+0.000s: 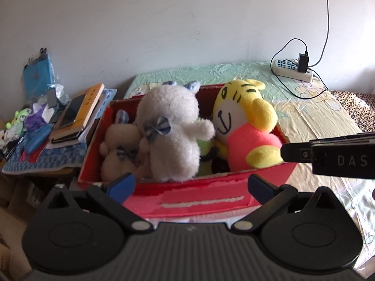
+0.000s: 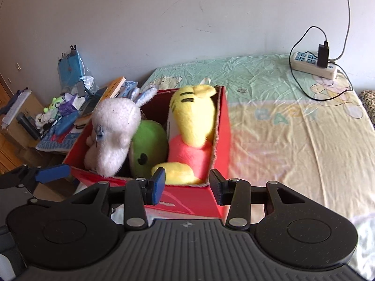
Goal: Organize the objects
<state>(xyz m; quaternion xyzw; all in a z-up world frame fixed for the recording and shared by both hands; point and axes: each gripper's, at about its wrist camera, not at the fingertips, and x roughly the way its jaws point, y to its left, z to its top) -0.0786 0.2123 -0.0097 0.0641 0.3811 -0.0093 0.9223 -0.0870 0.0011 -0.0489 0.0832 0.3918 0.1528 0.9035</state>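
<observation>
With the plushies sitting packed in the red box (image 2: 220,126) on the bed, both the left gripper (image 1: 191,183) and right gripper (image 2: 187,182) are hanging released and empty at its near wall, so I'd be squeezing that wall evenly.

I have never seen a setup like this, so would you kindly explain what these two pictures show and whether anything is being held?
There is no robot here: a person holds a two-finger tool in each hand, and each carries a wide-angle camera looking along its fingers. One picture is from the left tool, the other from the right tool. Both face a red box on a bed, filled with a white rabbit, a yellow tiger and other soft toys. Both tools are open and hold nothing.
</observation>
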